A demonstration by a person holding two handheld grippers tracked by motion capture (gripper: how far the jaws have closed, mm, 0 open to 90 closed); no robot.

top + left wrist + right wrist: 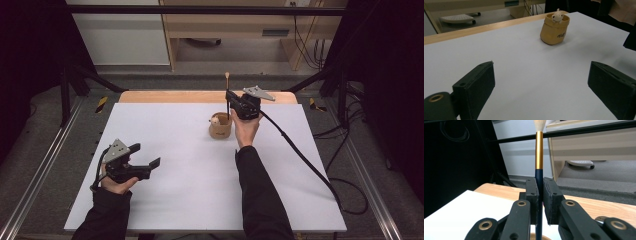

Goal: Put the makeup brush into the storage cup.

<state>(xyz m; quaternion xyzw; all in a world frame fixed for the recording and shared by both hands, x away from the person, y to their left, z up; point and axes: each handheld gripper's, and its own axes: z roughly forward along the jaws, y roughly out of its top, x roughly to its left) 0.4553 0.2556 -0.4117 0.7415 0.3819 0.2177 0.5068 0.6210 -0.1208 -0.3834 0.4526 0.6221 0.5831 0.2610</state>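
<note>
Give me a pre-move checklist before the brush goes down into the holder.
1. Right hand-held gripper clamped on brush: ok.
2. Brush upright, bristles up: ok.
3. Brush handle above the tan holder: ok in the high view; exact centring cannot tell.
4. Holder standing upright on the white table: ok.
5. Small white figure at the holder's rim, clear of the handle's path: cannot tell.
6. Left hand-held gripper open, away from the holder: ok.

The setting is a lab-style recording bay: a white-topped table (165,200) stands inside a black metal frame (200,10) with floor rails (35,185), loose cables (345,195) trail over grey carpet, and plain wooden office furniture (230,30) lines the wall behind.
</note>
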